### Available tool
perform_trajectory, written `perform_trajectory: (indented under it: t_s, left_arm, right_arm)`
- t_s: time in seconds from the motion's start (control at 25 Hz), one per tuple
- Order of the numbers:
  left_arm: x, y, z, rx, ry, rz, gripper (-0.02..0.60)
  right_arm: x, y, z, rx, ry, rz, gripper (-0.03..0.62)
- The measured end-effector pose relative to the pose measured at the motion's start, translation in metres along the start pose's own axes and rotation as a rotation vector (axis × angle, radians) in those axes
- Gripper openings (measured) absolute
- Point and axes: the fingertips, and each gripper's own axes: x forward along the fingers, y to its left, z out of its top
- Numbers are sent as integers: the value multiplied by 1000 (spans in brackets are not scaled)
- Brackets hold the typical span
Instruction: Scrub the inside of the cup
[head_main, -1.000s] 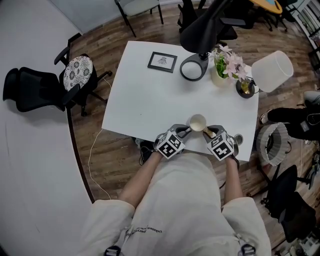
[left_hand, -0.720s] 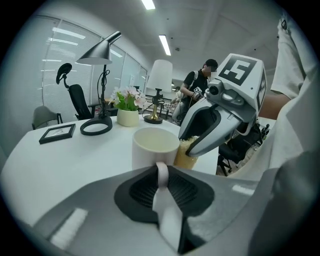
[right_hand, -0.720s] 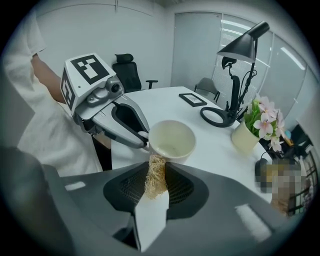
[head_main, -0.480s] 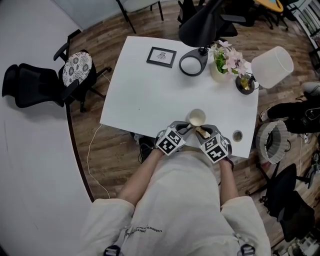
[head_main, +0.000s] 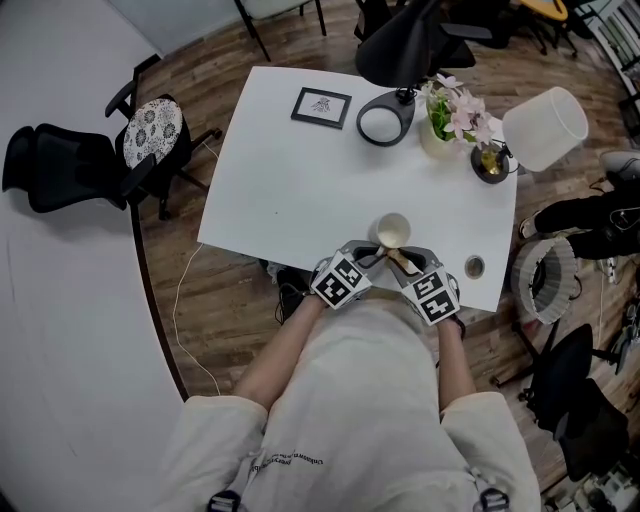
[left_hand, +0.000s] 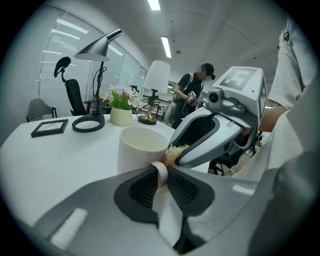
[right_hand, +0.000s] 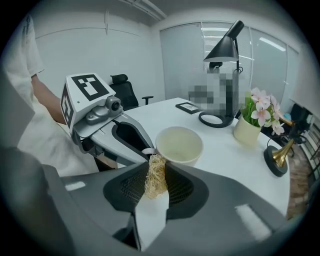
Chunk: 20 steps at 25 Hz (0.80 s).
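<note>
At the near edge of a white table (head_main: 290, 180), a cream cup (head_main: 392, 230) sits upright, its handle (left_hand: 161, 173) pinched between the jaws of the person's left gripper (left_hand: 161, 169). The right gripper (right_hand: 156, 169), clamped on a tuft of straw-coloured loofah scrubber (right_hand: 155, 179), holds it at the cup's near rim, just beside the handle. A black desk lamp (head_main: 400, 55), potted flowers (head_main: 450, 120) and picture frame (head_main: 321, 107) line the far side.

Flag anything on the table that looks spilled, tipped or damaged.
Nothing stands out. The cup stands upright, its handle pinched in the left gripper; the right gripper holds a fibre scrubber at the rim. The lamp and flower pot stand upright.
</note>
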Motion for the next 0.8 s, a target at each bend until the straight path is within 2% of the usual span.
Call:
perform_trajectory:
  t_s: [0.24,0.44,0.6,0.8]
  left_arm:
    - [1,-3,-8,-15,20,-12,58]
    - [0,-7,-12,-17,20,-24,57]
    - [0,-8,-16,-18,23,-36,55]
    - [-1,-8,-15,-19,23,-50,55]
  right_arm:
    - [-2,-5,-5,5,2,23,123]
    - [-5,-23,-15,-27,64,-30,123]
    - [-4,-51,-12,12,48,-69,123]
    - [4,-71,0,47,52,-50,123]
